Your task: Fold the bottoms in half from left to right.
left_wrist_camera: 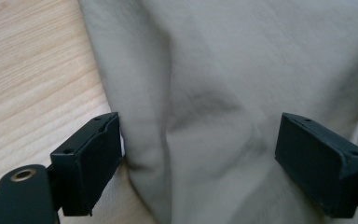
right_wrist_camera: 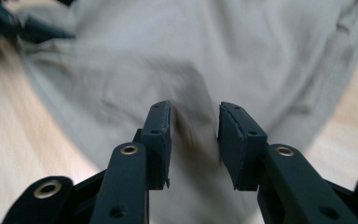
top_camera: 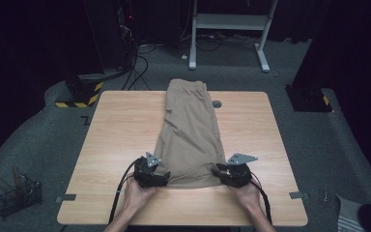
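— Trousers, khaki ones, lay lengthwise down the middle of the surface, already folded into one long narrow strip, far end reaching the back edge, near end just in front of the person.

— And the claws?

— Both sat at the near end. The left claw was at the left corner, jaws spread wide with the cloth's folded edge lying loose between them, nothing gripped. The right claw was at the right corner, jaws drawn close with a ridge of fabric between them; whether they were actually biting it, I couldn't tell.

— So how far along was the folding?

— By my reckoning, the lengthwise fold was done, leg upon leg. Nothing had been folded crosswise yet; the strip lay at full length. I'd judge the near end wanted lifting and carrying towards the far end.

— Anything else about?

— A small dark round fitting was set in the surface beside the cloth.
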The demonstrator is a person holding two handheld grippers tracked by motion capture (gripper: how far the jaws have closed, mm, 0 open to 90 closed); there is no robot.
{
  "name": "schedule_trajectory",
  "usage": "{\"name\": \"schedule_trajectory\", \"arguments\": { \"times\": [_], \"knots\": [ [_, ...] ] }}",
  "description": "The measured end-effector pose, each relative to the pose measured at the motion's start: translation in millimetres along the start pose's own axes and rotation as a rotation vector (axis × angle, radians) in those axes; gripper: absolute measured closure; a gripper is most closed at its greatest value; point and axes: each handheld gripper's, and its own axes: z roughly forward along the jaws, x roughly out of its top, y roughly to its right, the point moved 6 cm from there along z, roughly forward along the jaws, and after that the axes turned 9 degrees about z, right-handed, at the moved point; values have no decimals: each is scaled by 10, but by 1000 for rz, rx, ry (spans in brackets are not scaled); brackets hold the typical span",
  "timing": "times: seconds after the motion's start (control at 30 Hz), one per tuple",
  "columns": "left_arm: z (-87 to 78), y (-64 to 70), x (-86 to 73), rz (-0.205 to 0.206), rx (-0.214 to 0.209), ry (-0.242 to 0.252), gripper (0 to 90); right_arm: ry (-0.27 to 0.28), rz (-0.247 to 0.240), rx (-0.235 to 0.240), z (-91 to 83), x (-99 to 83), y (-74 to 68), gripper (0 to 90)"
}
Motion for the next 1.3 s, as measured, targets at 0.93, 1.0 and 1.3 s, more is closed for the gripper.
{"name": "schedule_trajectory", "arguments": {
  "times": [0.93, 1.0, 1.3],
  "knots": [
    [-15, -79, -52, -19, -39, -24, 153, -54, 21, -79, 130, -25, -73, 553],
    [-47, -81, -44, -17, -49, -17, 160, -64, -2, -94, 72, -71, -86, 548],
    [92, -393, 309, -109, -21, 90, 369, 28, 67, -151, 157, 329, 200, 686]
  ]
}}
